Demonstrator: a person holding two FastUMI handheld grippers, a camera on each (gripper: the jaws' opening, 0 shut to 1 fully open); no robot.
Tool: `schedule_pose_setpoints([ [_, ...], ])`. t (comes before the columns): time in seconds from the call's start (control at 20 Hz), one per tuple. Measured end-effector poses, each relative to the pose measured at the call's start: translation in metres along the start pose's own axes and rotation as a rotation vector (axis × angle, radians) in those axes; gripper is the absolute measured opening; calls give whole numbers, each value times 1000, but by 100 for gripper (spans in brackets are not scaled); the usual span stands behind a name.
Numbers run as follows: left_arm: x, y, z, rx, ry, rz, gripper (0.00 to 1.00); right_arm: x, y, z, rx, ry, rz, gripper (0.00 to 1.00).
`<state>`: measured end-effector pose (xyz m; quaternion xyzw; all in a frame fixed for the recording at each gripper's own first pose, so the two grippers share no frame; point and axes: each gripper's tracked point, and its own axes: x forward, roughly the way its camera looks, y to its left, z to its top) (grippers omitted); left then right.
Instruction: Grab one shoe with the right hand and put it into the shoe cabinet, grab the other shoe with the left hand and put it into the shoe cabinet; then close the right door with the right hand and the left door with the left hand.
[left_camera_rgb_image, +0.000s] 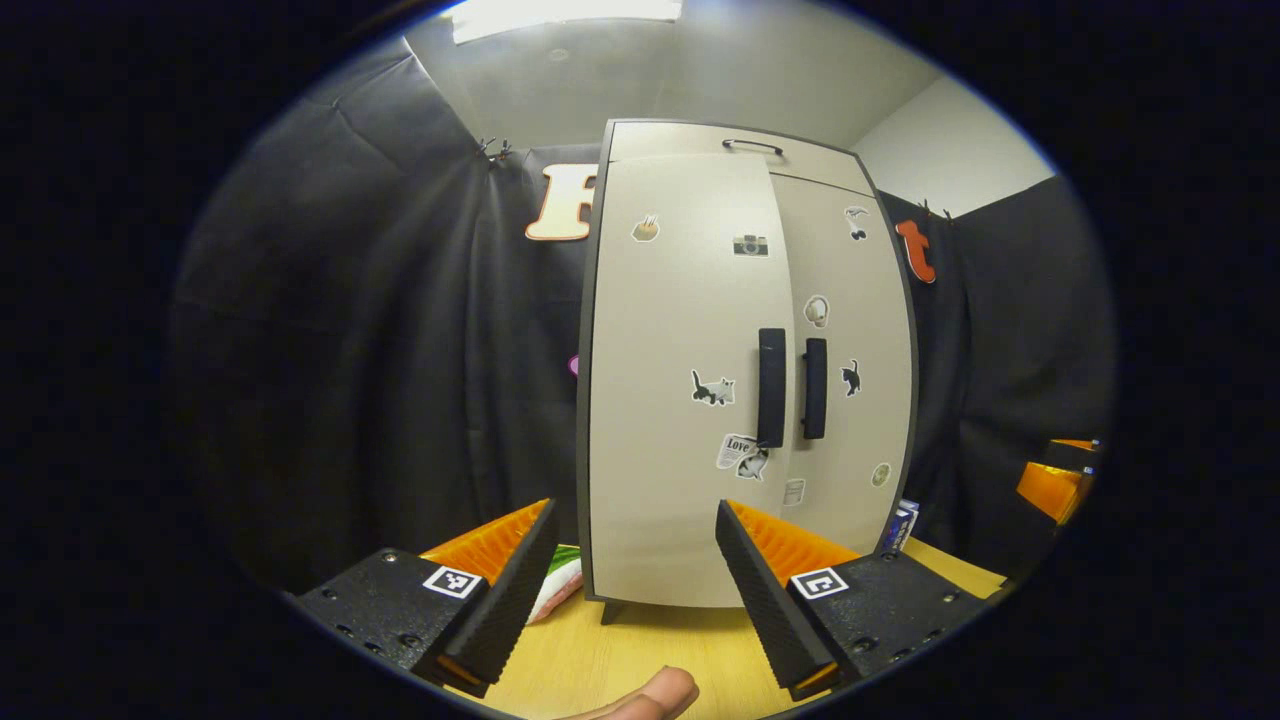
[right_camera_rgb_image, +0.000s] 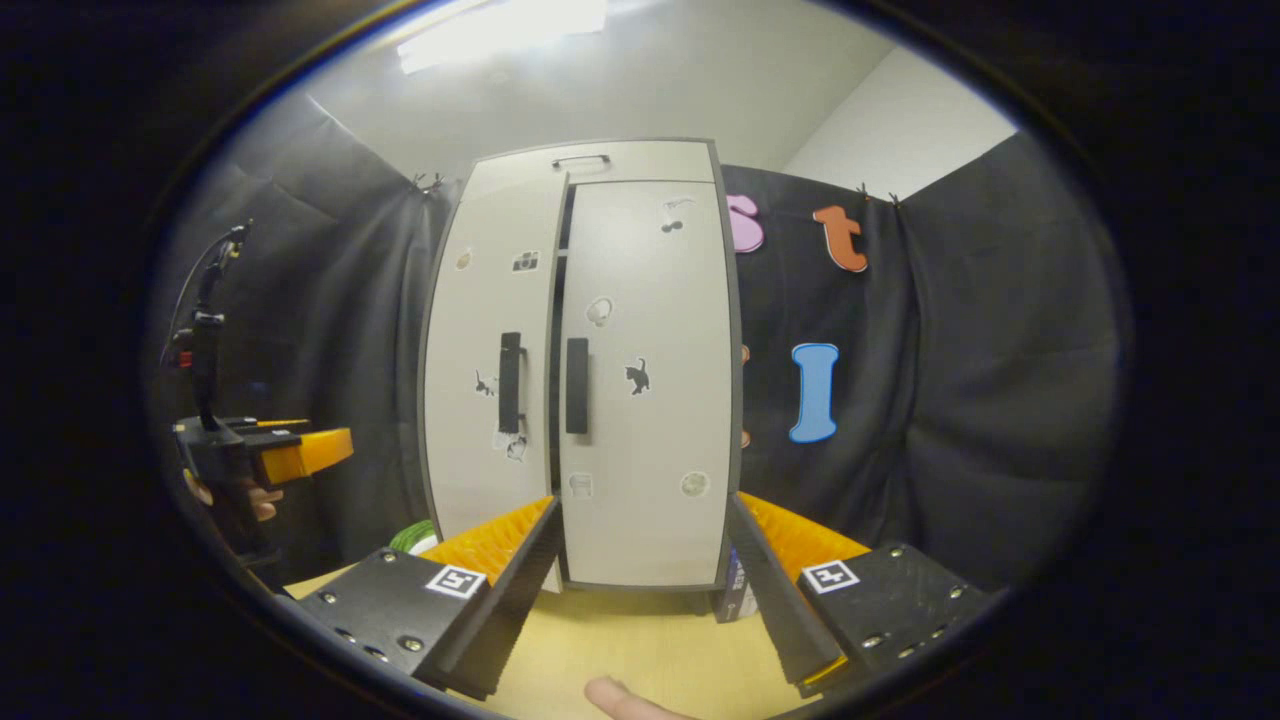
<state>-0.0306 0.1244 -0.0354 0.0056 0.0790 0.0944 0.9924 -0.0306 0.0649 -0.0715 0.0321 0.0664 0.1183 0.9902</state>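
The pale shoe cabinet (left_camera_rgb_image: 680, 330) stands on the wooden table (left_camera_rgb_image: 640, 650), straight ahead of my left gripper (left_camera_rgb_image: 635, 580), which is open with nothing between its fingers. Its left door (left_camera_rgb_image: 680, 400) stands slightly ajar, its edge overlapping the right door (left_camera_rgb_image: 850, 300). The two dark handles (left_camera_rgb_image: 771, 385) sit side by side. In the right gripper view the cabinet (right_camera_rgb_image: 640, 300) shows a dark slit between the doors. My right gripper (right_camera_rgb_image: 645, 590) is open and empty just short of the right door (right_camera_rgb_image: 645, 420). The left gripper (right_camera_rgb_image: 300, 455) hangs at the far left, held by a hand.
A green and white packet (left_camera_rgb_image: 560, 585) lies by the cabinet's left foot. A blue box (left_camera_rgb_image: 900, 525) stands at its right foot, also seen in the right gripper view as a blue box (right_camera_rgb_image: 735, 585). Black cloth walls close in on both sides. A fingertip (left_camera_rgb_image: 650, 695) shows at the bottom.
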Motion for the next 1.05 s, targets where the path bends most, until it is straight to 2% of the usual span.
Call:
schedule_pose_setpoints([
  [0.2,-17,-31,-12,17,0,-43,96,4,-2,-4,5,14,0,96],
  [0.25,-21,-37,-14,11,1,-49,93,5,-3,-6,6,20,0,96],
  [0.3,-26,-40,-14,8,-2,-50,96,7,-5,-8,6,27,0,99],
  [0.35,-28,-42,-13,4,-11,-50,96,7,-7,-9,5,34,3,96],
  [0.5,-35,-43,-10,-2,-30,-23,96,9,-15,-13,6,44,3,99],
  [0.6,-39,-47,-13,-4,-26,-30,96,10,-19,-14,15,47,11,96],
  [0.8,-44,-56,-28,-27,2,-53,96,9,-37,-15,27,40,3,99],
  [1.05,-47,-55,-20,-19,-21,-29,96,3,-49,-7,63,21,15,99],
])
